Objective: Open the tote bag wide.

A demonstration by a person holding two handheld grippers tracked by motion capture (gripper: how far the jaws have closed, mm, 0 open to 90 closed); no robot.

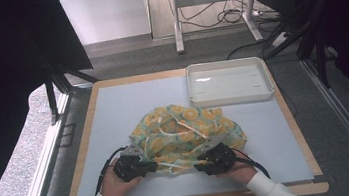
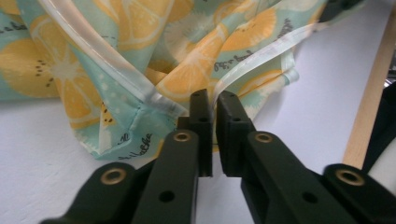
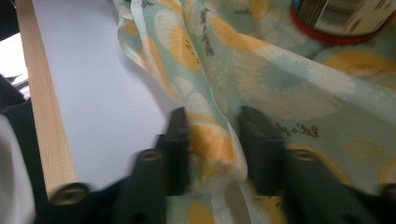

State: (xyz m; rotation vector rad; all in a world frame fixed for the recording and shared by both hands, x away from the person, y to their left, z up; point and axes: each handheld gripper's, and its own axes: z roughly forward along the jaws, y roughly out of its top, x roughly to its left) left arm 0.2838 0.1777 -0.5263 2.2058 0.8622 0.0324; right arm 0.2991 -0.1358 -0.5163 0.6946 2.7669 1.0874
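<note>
Here, crumpled lemon-print cloth near the front middle of the pale table, just short of the white tray. Left gripper nearly closed, pinching the cloth's pale hem. Right gripper parted, a fold between the jaws, pads not clearly pressing.

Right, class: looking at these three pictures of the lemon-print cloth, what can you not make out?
- High view: the cloth covers both grippers' jaws.
- Right gripper view: the right gripper is blurred; a red-rimmed thing is cut off by the top edge.
- Left gripper view: whether the left gripper pinches the hem, hidden behind its near-closed jaws.
</note>
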